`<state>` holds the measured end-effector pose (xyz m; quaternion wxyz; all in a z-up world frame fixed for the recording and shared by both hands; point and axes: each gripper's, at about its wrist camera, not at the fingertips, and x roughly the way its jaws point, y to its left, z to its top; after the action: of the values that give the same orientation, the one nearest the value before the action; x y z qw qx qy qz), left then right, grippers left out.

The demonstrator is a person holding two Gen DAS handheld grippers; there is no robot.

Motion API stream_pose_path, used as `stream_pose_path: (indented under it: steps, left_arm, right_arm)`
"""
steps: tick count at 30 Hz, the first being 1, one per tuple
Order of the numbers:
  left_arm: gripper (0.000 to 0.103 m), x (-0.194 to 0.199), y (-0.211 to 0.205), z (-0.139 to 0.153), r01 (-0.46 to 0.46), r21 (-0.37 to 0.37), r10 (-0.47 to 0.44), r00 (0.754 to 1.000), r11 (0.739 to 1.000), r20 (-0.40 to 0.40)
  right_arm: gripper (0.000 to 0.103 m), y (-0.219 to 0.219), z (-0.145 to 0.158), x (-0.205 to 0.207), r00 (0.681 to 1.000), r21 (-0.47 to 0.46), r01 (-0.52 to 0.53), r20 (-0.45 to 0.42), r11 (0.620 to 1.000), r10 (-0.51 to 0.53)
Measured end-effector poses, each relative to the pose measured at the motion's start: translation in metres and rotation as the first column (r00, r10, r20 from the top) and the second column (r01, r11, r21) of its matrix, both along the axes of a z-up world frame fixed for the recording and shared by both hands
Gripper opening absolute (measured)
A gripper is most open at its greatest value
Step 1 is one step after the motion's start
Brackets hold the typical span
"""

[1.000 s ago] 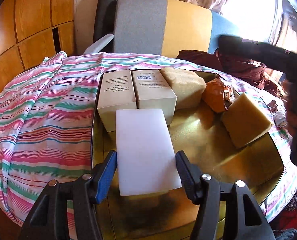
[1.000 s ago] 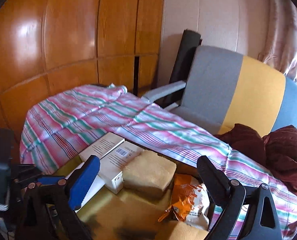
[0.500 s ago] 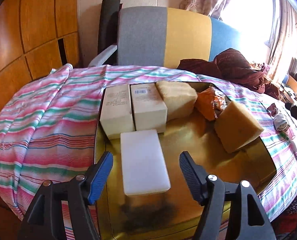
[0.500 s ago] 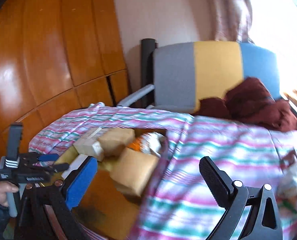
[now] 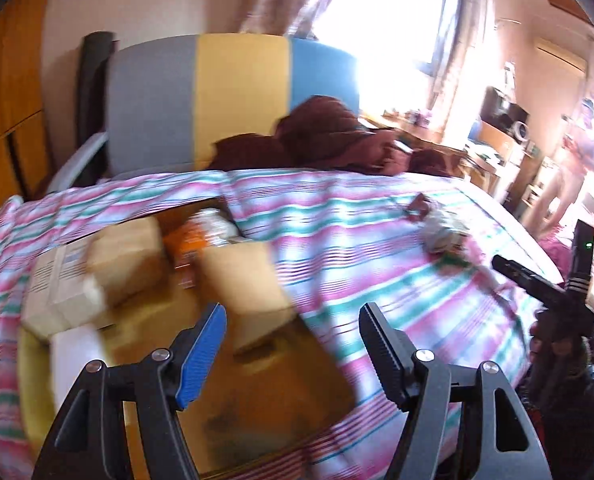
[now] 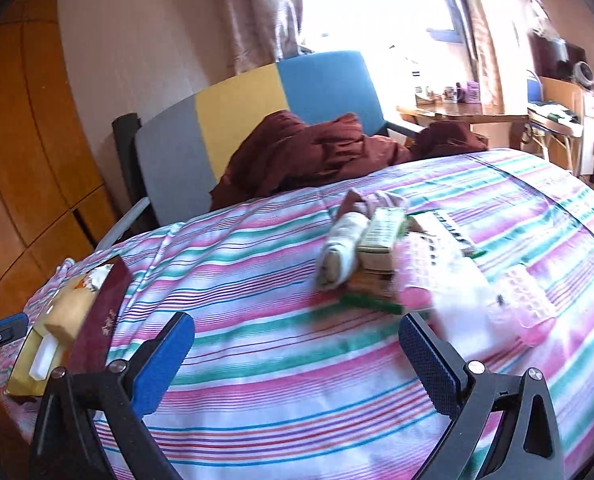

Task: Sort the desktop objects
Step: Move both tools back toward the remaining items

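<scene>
In the left wrist view, the gold tray [image 5: 37, 408] is sitting at the left on the striped cloth [image 5: 377, 240] covering the counter. A white block [image 5: 73, 356] is lying at the tray's near left, with a printed carton [image 5: 53, 292] behind it and two tan sponge-like blocks, one [image 5: 125, 256] beside the carton and one [image 5: 245, 292] further right; an orange packet [image 5: 189, 240] is showing between them, all blurred. The left tongs [image 5: 293, 344] are hanging above the tray's right edge with the jaws spread wide and nothing between them. Further right, small crumpled items [image 5: 441, 232] are lying on the cloth, well apart from the tray.

In the right wrist view, the tray [image 6: 21, 380] is sitting at the far left edge. The right tongs [image 6: 293, 356] are gaping wide over bare striped cloth [image 6: 257, 280], gripping nothing. Just beyond them a cluster is lying on the cloth: a rolled white cloth [image 6: 341, 248], a green-and-white box [image 6: 381, 240] leaning on it, and to the right a clear pink-tinted plastic piece [image 6: 525, 300]. A maroon garment [image 6: 309, 152] is draped on the grey, yellow and blue chair [image 6: 233, 108] behind.
</scene>
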<state>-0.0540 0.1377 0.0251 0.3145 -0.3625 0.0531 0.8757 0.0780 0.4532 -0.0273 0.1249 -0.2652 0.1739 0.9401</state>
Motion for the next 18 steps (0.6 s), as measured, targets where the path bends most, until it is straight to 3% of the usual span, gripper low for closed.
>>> stream_pose_path:
  steps: [8, 18]
  left_arm:
    - [0.071, 0.008, 0.136, -0.007, 0.213, -0.029, -0.212, 0.977, 0.977, 0.027]
    - [0.071, -0.01, 0.235, -0.042, 0.283, -0.067, -0.275, 0.955, 0.957, 0.111]
  right_arm:
    - [0.103, 0.039, -0.013, 0.028, 0.996, -0.008, 0.086, -0.014, 0.996, -0.086]
    - [0.103, 0.056, -0.017, 0.037, 0.993, 0.032, 0.112, -0.039, 0.993, -0.111]
